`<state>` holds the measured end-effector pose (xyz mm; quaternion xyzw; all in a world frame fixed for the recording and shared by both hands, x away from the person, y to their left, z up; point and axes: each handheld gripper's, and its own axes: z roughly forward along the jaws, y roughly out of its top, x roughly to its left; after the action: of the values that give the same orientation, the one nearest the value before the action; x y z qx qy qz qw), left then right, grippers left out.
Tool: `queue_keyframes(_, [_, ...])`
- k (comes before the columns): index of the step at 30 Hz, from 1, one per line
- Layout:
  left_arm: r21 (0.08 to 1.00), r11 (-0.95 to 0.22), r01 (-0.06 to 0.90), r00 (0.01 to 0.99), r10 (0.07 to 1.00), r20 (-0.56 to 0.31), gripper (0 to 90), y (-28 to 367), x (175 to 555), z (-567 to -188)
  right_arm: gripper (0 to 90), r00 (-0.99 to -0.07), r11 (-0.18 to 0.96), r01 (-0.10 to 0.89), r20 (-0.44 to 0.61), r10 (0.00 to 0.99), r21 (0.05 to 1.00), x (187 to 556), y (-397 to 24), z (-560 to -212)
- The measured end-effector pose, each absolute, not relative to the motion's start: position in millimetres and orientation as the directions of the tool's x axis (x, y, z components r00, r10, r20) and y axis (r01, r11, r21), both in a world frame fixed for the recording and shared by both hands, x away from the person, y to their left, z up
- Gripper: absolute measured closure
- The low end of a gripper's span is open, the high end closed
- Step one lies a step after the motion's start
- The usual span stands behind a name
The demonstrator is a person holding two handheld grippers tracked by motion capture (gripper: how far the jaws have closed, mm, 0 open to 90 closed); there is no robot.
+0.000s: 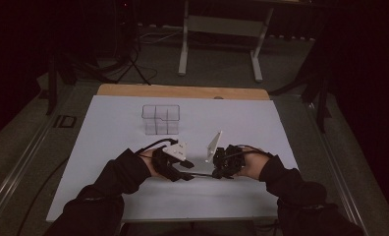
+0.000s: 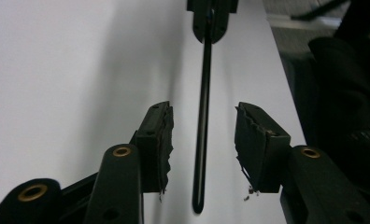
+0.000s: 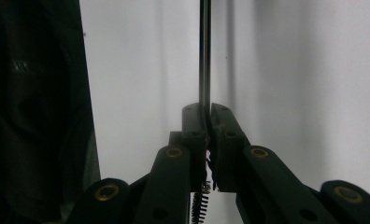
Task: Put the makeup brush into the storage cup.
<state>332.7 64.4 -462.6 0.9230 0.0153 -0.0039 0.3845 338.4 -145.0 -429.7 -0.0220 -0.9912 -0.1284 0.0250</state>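
A thin black rod (image 1: 202, 174) is held level just above the white sheet (image 1: 109, 147) that covers the counter (image 1: 182, 91), between the two hands near the front edge; in the high view the left gripper (image 1: 185, 169) is seen at the rod's left end and the right gripper (image 1: 218, 170) at its right end, the two grippers near one another and pointed toward each other. In the right gripper view the fingers (image 3: 220, 135) are pressed together on the rod (image 3: 204, 56), which runs straight away from them over the white sheet (image 3: 290, 70); a small coil spring (image 3: 199, 205) is seen below the fingers. In the left gripper view the fingers (image 2: 157, 140) are spread well apart with the rod (image 2: 202, 116) passing between them, touched by neither; the rod's rounded tip lies low between the fingers, and its far end is gripped by the right gripper (image 2: 211, 35) at the top of that view. A clear plastic compartment box (image 1: 160, 119) stands farther back on the sheet, well apart from the hands; its contents cannot be told. A dark sleeve (image 1: 114, 182) is worn on each forearm; a white frame (image 1: 222, 29) stands on the floor beyond the counter.
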Motion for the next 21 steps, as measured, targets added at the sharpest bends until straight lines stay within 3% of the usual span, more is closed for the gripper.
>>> queue_keyframes(11, [0.643,-0.765,-0.045,0.999,-0.021,0.044,67.3,43.2,332.0,-461.7,85.4,-0.998,0.958,0.050,0.058,0.035,0.283,339.0,-143.0,-424.2])
queue_keyframes(17, [0.612,-0.787,-0.082,0.997,-0.061,0.055,78.3,38.7,330.6,-462.2,85.4,-0.997,0.957,0.050,0.068,0.032,0.286,339.8,-143.3,-423.6])
queue_keyframes(21, [0.608,-0.790,-0.077,0.997,-0.062,0.047,78.9,35.8,331.3,-463.0,85.4,-0.997,0.959,0.050,0.073,0.030,0.279,338.9,-141.2,-424.7])
